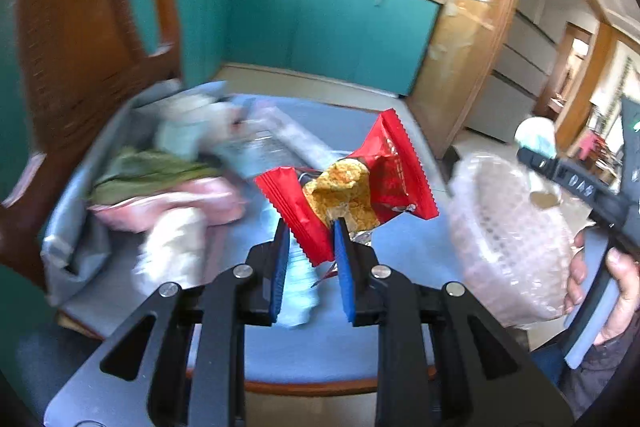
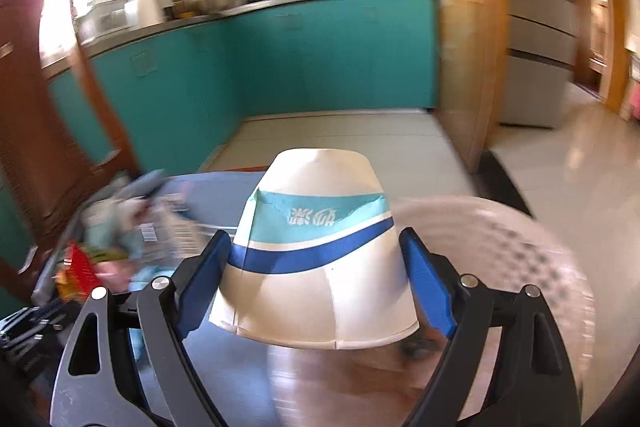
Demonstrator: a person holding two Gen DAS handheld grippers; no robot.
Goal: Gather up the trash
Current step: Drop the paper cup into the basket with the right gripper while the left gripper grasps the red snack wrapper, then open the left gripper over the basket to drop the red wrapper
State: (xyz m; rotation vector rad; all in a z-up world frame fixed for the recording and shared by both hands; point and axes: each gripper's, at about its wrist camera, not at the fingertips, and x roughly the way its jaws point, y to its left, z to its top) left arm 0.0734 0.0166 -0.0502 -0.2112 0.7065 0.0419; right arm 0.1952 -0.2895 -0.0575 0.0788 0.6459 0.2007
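Clamping a red snack wrapper (image 1: 362, 183), the left gripper (image 1: 311, 227) has its blue pads pressed on the wrapper's lower crumpled edge; a gold-and-orange inner foil shows at the wrapper's torn middle. The wrapper is lifted clear of the blue-grey surface (image 1: 400, 131) — nothing beneath it touches it.

At 9 to 10 o'clock of the wrapper in the left wrist view lies a grey tray (image 1: 76, 227) heaped with trash: a green leafy bundle (image 1: 152, 171), a pink bag (image 1: 172, 203), white crumpled paper (image 1: 176, 255), and a clear plastic sheet (image 1: 276, 143) reaching toward 12 o'clock. All of it is blurred.

The right gripper (image 2: 316, 259) is grasping a crushed white paper cup (image 2: 316, 291), upside down, with a teal band and a dark blue stripe; the pads bear on both flanks, jaws wide. Printed characters on the band are legible only as shapes.

At 3 o'clock of the cup sits a pale pink perforated basket (image 2: 516, 251), blurred. In the left wrist view the same basket (image 1: 508, 235) appears at 3 o'clock, just beside a person's hand (image 1: 616, 291) on the right gripper's handle.

Behind, at 12 o'clock — teal kitchen cabinets (image 2: 320, 55).
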